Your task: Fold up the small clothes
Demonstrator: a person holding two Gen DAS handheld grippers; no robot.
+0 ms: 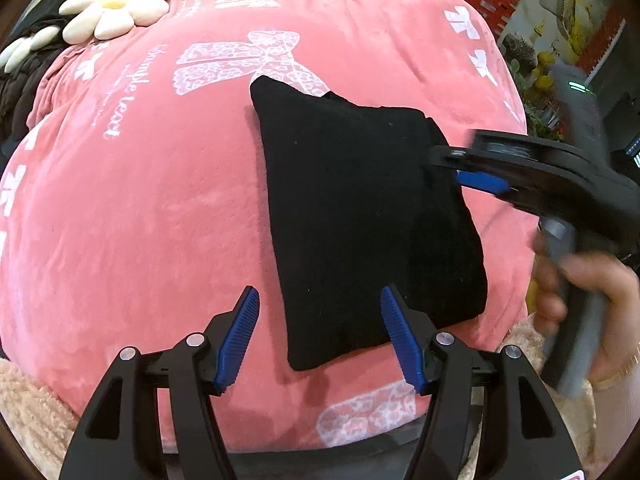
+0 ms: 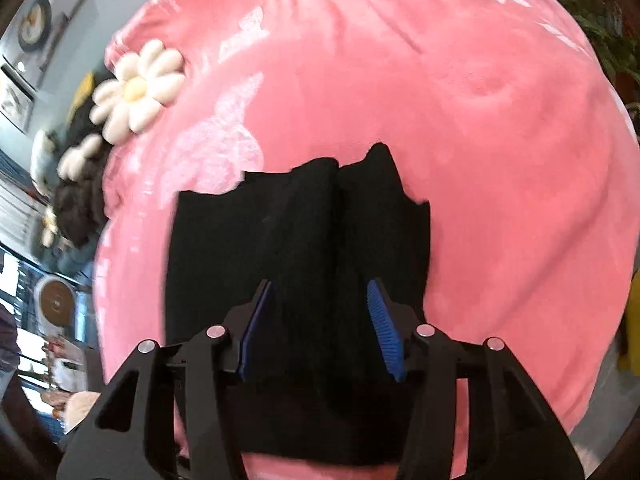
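One pink plush blanket covers nearly the whole working surface; it is a soft, short-pile fabric printed with white lace-pattern bows, and its script lettering appears to read "Chample least", the smaller line beneath being illegible. Wide bare pink fabric lies to the left of and beyond the garment, giving open room on those sides; the blanket's right edge falls away close to the garment, and its near edge meets a beige fleecy fabric. The black garment, a matte knit, lies folded flat in a roughly rectangular shape right of centre on the blanket, with a narrower folded layer along its right side and uneven corners at the far end. A cream daisy-shaped cushion, with padded petals and a pale yellow centre, rests at the blanket's far left edge, well apart from the garment. The right tool, held by a hand, sits over the garment's right edge, its ribbed blue pads apart and gripping nothing. The left tool hovers at the garment's near-left corner, pads spread, with the corner between them and unclamped.
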